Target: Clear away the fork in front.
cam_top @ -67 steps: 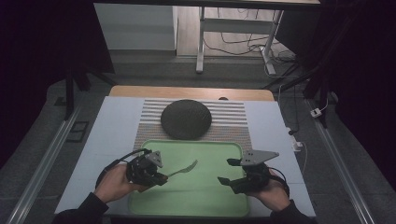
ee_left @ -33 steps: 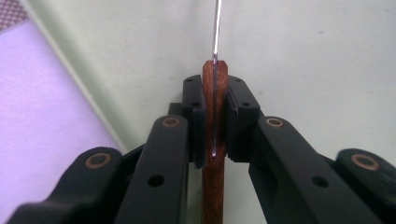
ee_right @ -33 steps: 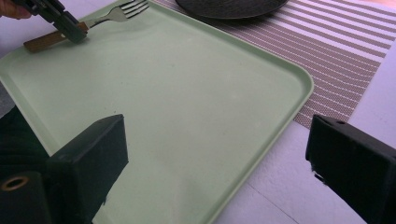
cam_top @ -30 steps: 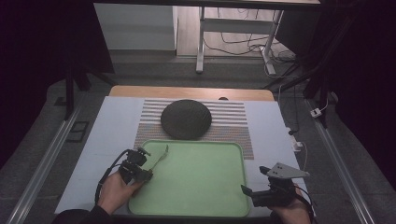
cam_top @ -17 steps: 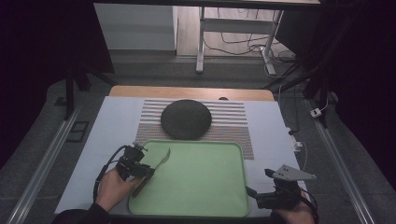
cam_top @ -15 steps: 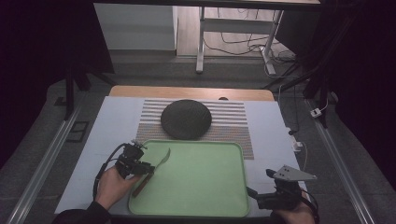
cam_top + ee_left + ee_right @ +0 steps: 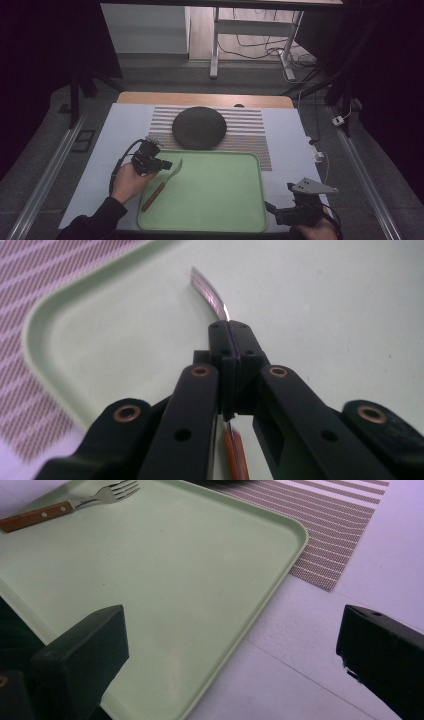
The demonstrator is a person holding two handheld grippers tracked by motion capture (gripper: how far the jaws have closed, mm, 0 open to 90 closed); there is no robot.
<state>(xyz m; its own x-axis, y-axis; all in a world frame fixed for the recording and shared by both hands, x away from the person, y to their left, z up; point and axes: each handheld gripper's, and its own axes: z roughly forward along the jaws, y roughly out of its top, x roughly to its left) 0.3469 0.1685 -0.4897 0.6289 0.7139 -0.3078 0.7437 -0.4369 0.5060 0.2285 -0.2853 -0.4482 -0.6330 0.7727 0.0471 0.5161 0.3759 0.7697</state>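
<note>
Left gripper (image 7: 165, 164) clamped on fork (image 7: 164, 180) neck, tines ahead, wooden handle trailing over green tray (image 7: 215, 200); likely for control. Right gripper (image 7: 272, 207) spread wide, idle.

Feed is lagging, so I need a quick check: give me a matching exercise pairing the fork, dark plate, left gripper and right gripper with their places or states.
1. fork
2. dark plate
3. left gripper
4. right gripper

a. open, beside the tray's near right corner
b. on the striped mat
c. shut on the fork
d. at the tray's left side

Pairs: 1-d, 2-b, 3-c, 4-a
</note>
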